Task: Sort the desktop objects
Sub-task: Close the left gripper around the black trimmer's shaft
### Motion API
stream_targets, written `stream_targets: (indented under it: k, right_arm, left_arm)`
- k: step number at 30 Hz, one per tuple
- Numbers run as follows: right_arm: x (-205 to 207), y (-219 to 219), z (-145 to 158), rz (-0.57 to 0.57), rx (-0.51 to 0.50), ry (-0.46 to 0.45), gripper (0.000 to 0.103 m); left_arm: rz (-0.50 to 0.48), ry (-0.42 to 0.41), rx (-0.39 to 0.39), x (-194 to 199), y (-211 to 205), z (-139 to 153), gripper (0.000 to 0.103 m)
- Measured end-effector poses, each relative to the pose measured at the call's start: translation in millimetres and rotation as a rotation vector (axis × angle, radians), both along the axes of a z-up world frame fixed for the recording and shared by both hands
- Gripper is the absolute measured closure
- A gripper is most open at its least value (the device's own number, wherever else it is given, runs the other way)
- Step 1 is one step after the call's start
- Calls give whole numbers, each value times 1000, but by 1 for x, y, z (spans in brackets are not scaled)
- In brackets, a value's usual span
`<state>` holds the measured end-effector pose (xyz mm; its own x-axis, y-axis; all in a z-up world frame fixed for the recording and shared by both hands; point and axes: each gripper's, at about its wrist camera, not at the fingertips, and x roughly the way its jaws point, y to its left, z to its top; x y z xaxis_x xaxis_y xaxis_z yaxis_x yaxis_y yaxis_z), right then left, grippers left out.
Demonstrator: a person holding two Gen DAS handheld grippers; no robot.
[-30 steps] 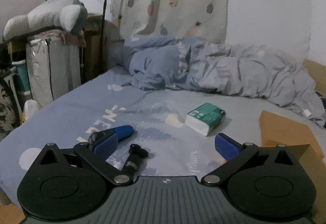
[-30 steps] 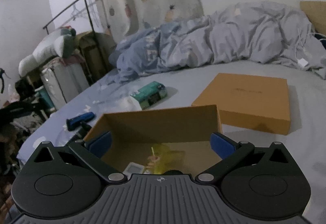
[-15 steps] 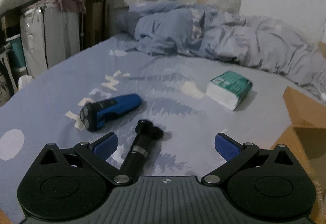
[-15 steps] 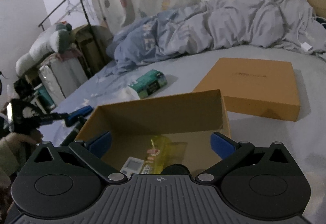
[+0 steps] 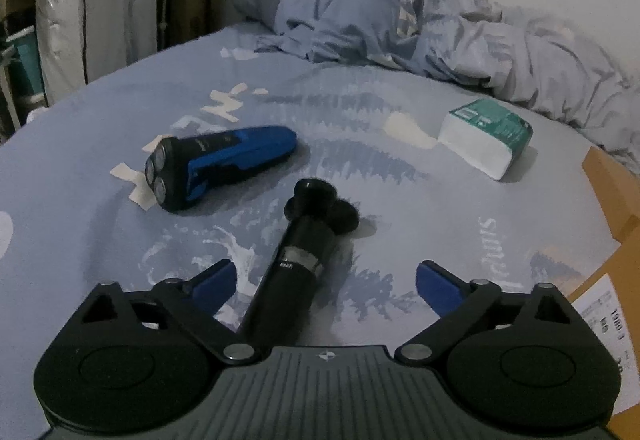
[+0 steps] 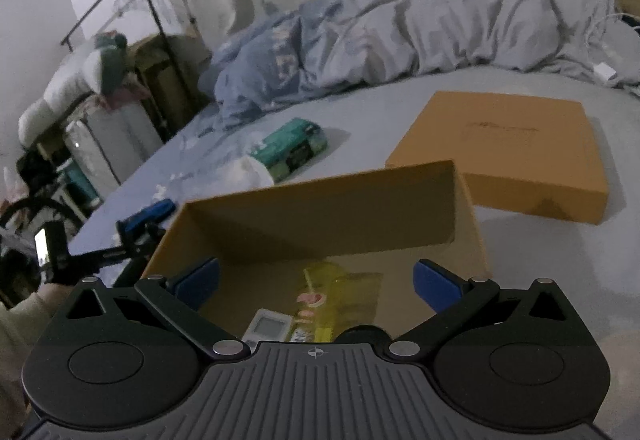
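Note:
On the blue bedsheet a black cylindrical tool [image 5: 304, 256] with a knobbed head lies between the fingers of my open left gripper [image 5: 324, 280], its near end under the gripper body. A blue and black electric shaver [image 5: 218, 162] rests to its left. A green and white tissue pack [image 5: 486, 136] sits further right. My right gripper [image 6: 316, 284] hangs open over an open cardboard box [image 6: 320, 208] that holds a white remote [image 6: 266, 328] and a yellow packet [image 6: 332, 300]. The tissue pack [image 6: 288, 150] and shaver [image 6: 150, 216] also show beyond the box.
A flat orange lidded box [image 6: 508, 144] lies right of the open box. A rumpled grey-blue duvet [image 5: 420, 24] fills the back of the bed. Bags and a clothes rack [image 6: 120, 40] stand off the left edge. A person's sleeve [image 6: 24, 316] shows at lower left.
My left gripper has come down and forward, so the black tool now lies between its open fingers. The right gripper has shifted slightly over the box and stays open.

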<state>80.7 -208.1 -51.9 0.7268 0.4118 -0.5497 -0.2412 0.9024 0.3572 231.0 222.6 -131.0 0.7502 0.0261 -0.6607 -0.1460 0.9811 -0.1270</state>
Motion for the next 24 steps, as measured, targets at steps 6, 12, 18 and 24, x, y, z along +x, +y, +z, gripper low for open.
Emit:
stream_targets:
  k: [6,12,18,24]
  right_arm:
    - [12,23,1,-1,5,20,0]
    - [16,44,0,-4,19,35,0]
    - [17,65,-2,-8,38,47,0]
    - [17,86,-4,-11,56,59,0]
  left_arm:
    - [-35,35,3,4,2,-12,16]
    - [-44,40,12,6,7,-17,31]
    - [-47,42,27,3,9,-18,57]
    - [-69,67,41,2,7,-18,69]
